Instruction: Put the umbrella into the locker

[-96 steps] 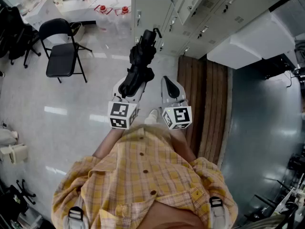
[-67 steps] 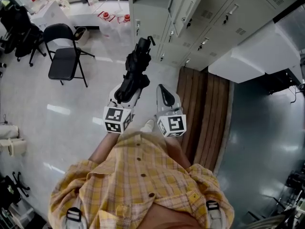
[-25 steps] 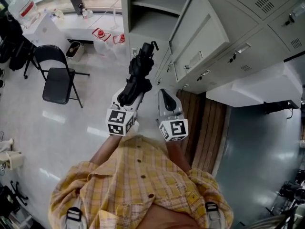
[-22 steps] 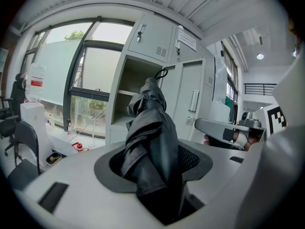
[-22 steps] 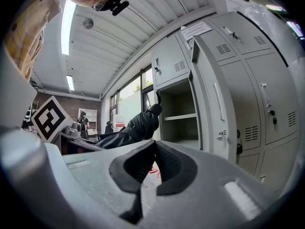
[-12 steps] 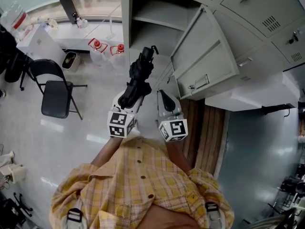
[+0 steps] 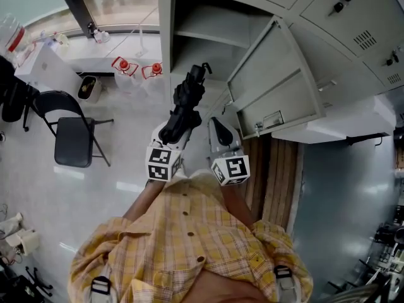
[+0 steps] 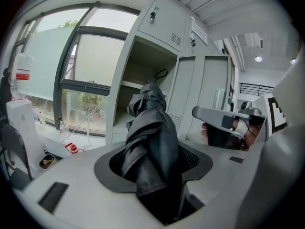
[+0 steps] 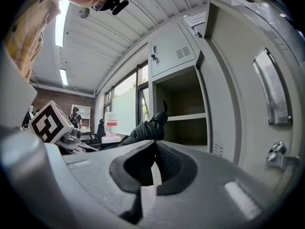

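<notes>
A black folded umbrella (image 7: 185, 101) sticks forward out of my left gripper (image 7: 172, 130), whose jaws are shut on its lower part. Its strap end points at the open locker compartment (image 7: 197, 25), just in front of the shelf (image 7: 208, 38). In the left gripper view the umbrella (image 8: 153, 137) fills the space between the jaws of the left gripper (image 8: 155, 163), with the open locker (image 8: 143, 82) behind it. My right gripper (image 7: 218, 127) is beside it, shut and empty. The right gripper (image 9: 153, 146) view shows the umbrella (image 9: 145, 128) to its left and the locker door (image 9: 238, 94) swung open on its right.
The open door (image 7: 273, 87) hangs to the right of the compartment. A black folding chair (image 7: 71, 141) stands at the left. Red-capped water jugs (image 7: 125, 69) sit near the locker's base. Wooden boards (image 7: 273, 182) lie on the floor at the right, beside a white box (image 7: 344, 122).
Both grippers have moved forward toward the open locker with the umbrella still held. The compartment and its door now look larger and nearer, and the umbrella's tip is close to the opening.
</notes>
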Tool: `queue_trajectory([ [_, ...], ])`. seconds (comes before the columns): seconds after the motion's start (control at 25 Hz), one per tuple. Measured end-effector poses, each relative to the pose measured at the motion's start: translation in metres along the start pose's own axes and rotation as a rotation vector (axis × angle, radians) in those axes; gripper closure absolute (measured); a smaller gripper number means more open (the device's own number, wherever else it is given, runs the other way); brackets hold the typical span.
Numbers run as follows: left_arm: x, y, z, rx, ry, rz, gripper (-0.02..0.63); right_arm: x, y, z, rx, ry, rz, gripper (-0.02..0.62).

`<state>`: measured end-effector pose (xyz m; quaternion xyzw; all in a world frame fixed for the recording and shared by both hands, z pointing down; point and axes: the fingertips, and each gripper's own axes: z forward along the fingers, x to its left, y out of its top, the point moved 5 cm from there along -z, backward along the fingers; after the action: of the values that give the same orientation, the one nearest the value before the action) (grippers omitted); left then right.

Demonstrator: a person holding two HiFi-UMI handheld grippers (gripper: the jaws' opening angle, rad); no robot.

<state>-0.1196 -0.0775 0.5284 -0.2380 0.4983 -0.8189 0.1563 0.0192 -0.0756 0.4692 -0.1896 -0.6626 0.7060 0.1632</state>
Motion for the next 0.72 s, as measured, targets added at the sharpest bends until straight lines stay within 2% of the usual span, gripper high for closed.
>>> queue_trajectory([
  [0.36, 0.013, 0.008, 0.028, 0.034, -0.001, -0.023, 0.381, -0.015, -0.003, 0.024, 0.013, 0.005, 0.013, 0.598],
  [0.72, 0.02, 0.018, 0.072, 0.074, 0.017, -0.028, 0.38, -0.031, -0.008, 0.045, 0.027, 0.063, 0.001, 0.598],
])
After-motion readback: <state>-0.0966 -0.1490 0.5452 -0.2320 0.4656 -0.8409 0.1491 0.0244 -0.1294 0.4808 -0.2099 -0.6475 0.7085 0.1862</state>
